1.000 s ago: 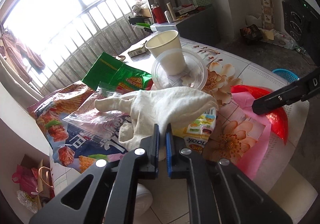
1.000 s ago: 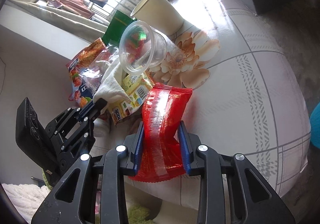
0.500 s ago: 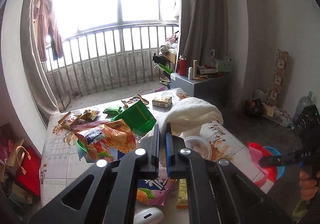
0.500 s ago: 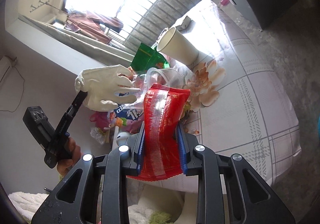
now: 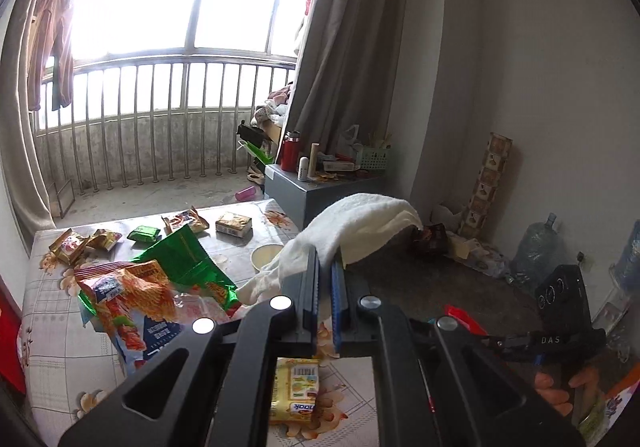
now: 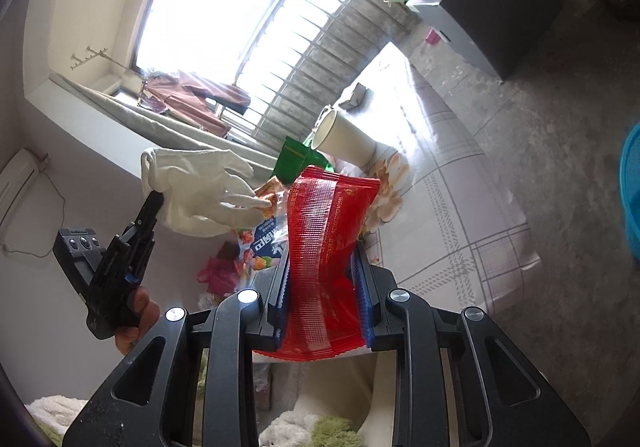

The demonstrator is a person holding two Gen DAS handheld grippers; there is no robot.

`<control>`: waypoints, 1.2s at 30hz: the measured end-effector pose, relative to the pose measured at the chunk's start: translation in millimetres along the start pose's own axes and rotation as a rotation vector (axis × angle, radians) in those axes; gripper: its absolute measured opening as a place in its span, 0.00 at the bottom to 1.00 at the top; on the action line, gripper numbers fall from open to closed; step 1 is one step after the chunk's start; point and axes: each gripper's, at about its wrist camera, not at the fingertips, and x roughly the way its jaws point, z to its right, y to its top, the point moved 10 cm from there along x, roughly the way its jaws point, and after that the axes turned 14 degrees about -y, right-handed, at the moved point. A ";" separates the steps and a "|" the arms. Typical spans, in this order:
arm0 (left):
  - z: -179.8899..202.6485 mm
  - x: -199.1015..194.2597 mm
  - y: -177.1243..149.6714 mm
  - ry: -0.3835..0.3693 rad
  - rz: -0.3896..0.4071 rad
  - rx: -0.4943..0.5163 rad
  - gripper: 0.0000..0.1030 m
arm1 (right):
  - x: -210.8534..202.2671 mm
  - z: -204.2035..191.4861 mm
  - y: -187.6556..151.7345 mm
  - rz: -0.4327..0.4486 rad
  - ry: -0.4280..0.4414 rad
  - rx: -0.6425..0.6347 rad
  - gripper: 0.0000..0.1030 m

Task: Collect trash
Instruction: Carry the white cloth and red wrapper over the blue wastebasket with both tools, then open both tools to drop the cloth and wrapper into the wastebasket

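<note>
The left gripper [image 5: 325,289] is pinching a white cotton glove [image 5: 352,225] by its cuff, jaws pressed almost together on the thin cloth, and it's dangling in the air above the table [image 5: 52,331] and its litter. That glove is looking light, soft and floppy, so I'm guessing an edge pinch is plenty, though it's going to swing around. Moving right, the right gripper [image 6: 323,289] is squeezing a red snack wrapper [image 6: 324,231] across its lower half, and the top is sticking up clear of the table. Crinkly, slick film, basically weightless, so I'd be gripping across the width where it bunches. Compared to a second back, the glove is no longer lying on the chip bags [image 5: 128,291], and both hands are sitting higher with the wrapper pulled away from the pile.
</note>
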 end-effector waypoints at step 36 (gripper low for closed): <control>249.6 462.4 -224.3 -0.383 -0.804 -0.126 0.43 | -17.0 417.1 47.7 0.170 -0.493 0.771 0.56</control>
